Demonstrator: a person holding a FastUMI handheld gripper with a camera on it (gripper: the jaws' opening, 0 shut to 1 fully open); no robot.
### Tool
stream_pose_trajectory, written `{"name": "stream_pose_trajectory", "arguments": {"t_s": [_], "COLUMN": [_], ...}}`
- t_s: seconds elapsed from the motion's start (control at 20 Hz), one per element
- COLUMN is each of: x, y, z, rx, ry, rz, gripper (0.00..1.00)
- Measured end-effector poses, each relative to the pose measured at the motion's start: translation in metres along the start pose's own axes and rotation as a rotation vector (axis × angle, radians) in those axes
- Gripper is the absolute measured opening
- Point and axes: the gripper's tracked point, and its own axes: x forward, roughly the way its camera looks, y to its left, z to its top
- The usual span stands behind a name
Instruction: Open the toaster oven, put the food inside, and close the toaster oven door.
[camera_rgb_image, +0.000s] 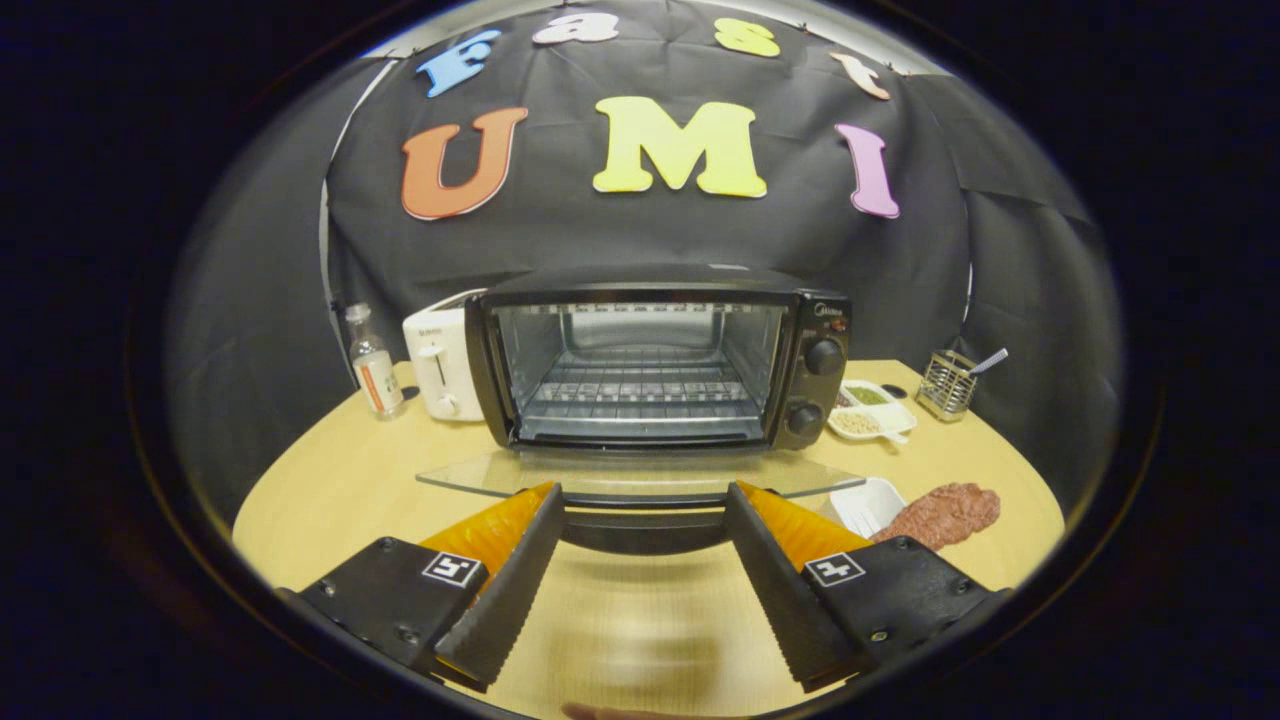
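One toaster oven (660, 365) stands at the middle of the worktop (330, 500) with its glass door (640, 473) folded down flat toward the tongs (642, 497), the wire rack inside bare. Its dark handle lies between the spread fingertips (545, 500), which hold nothing. Right of the door sit a white tray (868, 503) and a reddish-brown lump of food (940, 513). Farther back are a white toaster (442, 365), a bottle (373, 362), a divided dish (872, 408) and a mesh utensil holder (946, 384)
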Motion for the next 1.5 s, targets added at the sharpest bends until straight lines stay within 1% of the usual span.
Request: {"name": "stream_pose_trajectory", "arguments": {"t_s": [0.15,0.3,0.35,0.4,0.55,0.65,0.75,0.85,0.9,1.2,1.3,1.5], "x": [0.003,0.012,0.01,0.008,0.01,0.004,-0.009,-0.022,-0.029,-0.071,-0.085,-0.11], "y": [-0.001,-0.001,-0.001,0.0,-0.001,-0.001,-0.012,-0.017,-0.024,-0.073,-0.089,-0.133], "z": [-0.034,-0.073,-0.073,-0.068,-0.07,-0.055,-0.053,-0.044,-0.037,0.004,0.015,0.045], "rx": [-0.011,0.002,-0.001,-0.014,-0.026,-0.031,-0.038,-0.015,-0.01,-0.019,-0.009,-0.001], "ry": [0.066,0.174,0.169,0.136,0.135,0.074,0.089,0.093,0.089,0.03,0.021,-0.036], "rz": [-0.002,-0.003,-0.002,-0.001,0.005,0.036,0.029,0.064,0.068,0.076,0.096,0.09], "gripper": [1.0,1.0,1.0,1.0,1.0,1.0,1.0,1.0,1.0,1.0,1.0,1.0]}}
